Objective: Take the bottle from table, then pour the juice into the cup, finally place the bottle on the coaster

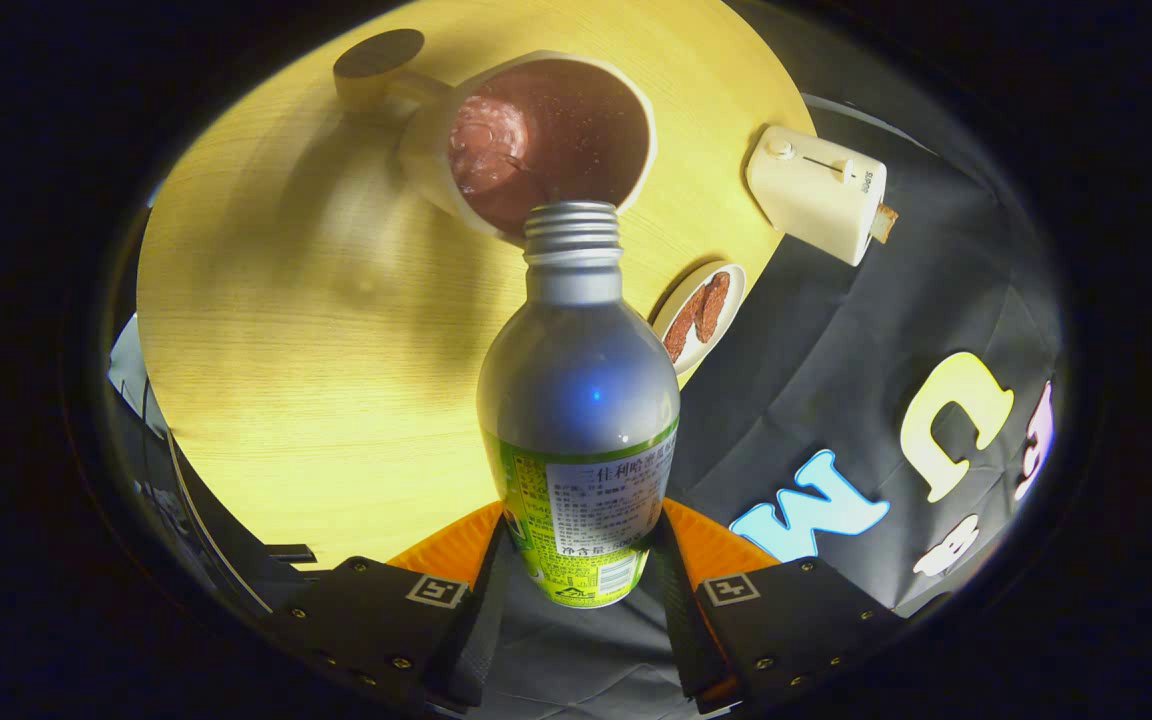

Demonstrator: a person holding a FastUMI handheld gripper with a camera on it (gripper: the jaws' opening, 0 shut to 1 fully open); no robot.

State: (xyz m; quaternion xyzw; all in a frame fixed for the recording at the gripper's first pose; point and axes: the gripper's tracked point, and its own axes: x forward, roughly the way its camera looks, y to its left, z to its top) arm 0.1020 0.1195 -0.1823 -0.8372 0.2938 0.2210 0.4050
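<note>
A metal bottle (pixel 578 400) is gripped between the two fingers of the gripper (pixel 581 560), which are closed against the labelled lower part of its body, one pressed to each side. The bottle is held uncapped, its threaded neck pointed ahead of the fingers and brought to the near rim of a white cup (pixel 536 140); whether neck and rim touch cannot be told. The cup is seen standing on a round, pale wooden table (pixel 316 380), and is filled with dark reddish-brown juice (pixel 546 135), a lighter patch being visible on the liquid's surface on the side nearer the handle. Beyond the cup, close to its handle, a round dark-topped coaster (pixel 376 62) is laid on the table, with nothing resting on it. To the other side of the bottle's neck, at the table's edge, a small white plate (pixel 700 315) carrying two brown pieces of food (pixel 698 312) is placed. Further along that edge a cream toaster (pixel 816 192) is set, a slice of bread (pixel 884 222) protruding from its end. The whole scene is viewed at a tilt.
</note>
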